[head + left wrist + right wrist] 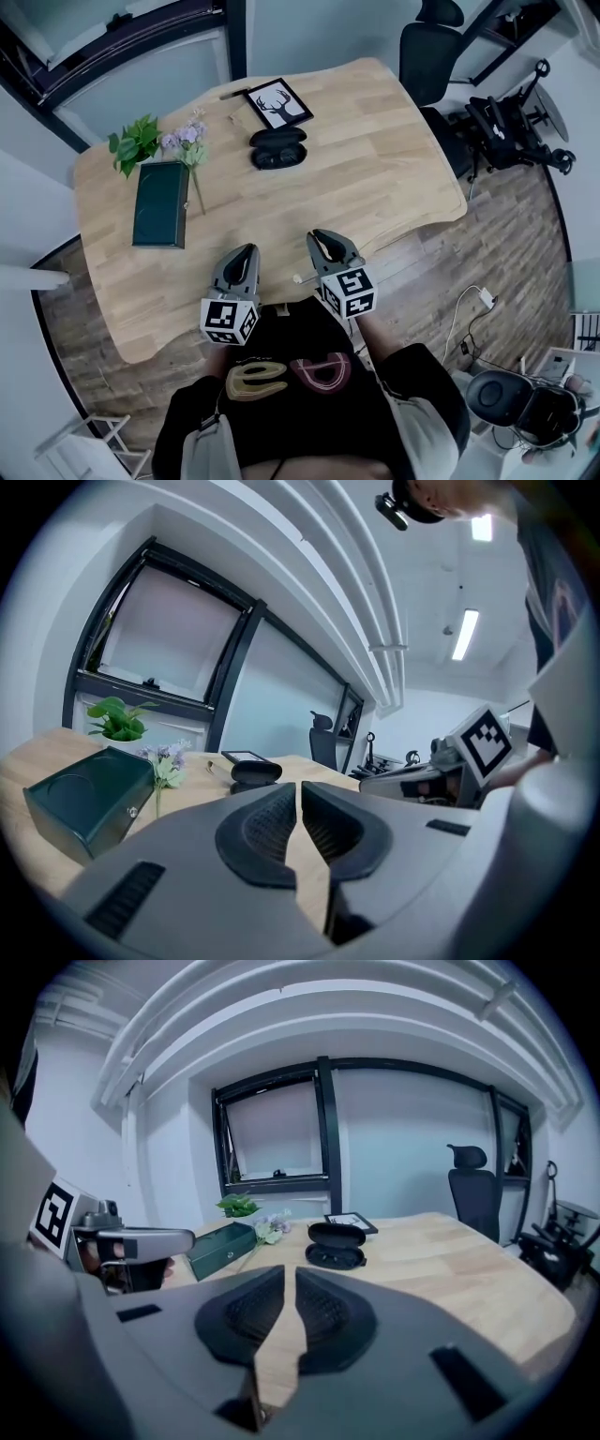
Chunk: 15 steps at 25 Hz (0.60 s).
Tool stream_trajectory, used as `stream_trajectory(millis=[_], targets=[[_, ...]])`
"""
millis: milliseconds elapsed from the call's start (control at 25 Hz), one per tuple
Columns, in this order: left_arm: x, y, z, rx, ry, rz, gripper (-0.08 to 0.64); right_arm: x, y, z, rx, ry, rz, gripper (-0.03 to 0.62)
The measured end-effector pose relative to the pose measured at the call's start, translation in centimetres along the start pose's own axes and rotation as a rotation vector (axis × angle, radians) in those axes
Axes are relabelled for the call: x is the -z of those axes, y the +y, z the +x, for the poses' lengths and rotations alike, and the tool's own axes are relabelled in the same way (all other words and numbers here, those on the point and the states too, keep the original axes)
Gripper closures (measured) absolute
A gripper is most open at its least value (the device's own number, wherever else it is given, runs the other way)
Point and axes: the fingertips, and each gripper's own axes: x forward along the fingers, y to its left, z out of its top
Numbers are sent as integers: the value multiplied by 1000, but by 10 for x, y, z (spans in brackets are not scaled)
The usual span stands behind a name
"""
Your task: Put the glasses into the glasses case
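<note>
A black glasses case (277, 148) lies open on the far middle of the wooden table (375, 178). It also shows in the right gripper view as an open clamshell (335, 1245) and, small, in the left gripper view (255, 772). I cannot make out glasses in or near it. Both grippers hover over the table's near edge, well short of the case. My left gripper (246, 251) (299, 789) has its jaws together with nothing between them. My right gripper (324, 238) (290, 1273) shows only a thin slit between its pads and holds nothing.
A dark green box (159, 203) (220, 1246) lies at the left, with a flower sprig (187, 142) and green leaves (136, 142) behind it. A framed deer picture (279, 103) sits beyond the case. A small pale thing (298, 277) lies at the near edge. An office chair (431, 47) stands at the far right.
</note>
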Motion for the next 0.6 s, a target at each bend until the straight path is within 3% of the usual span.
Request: stream_trajectory(millis=[360,600], targets=[[8,6,-15,20,4,9,529,9,2,-11,151,-34,64,583],[13,14,-28,19,1,15,529,17,24,-13,161,-46,61,583]])
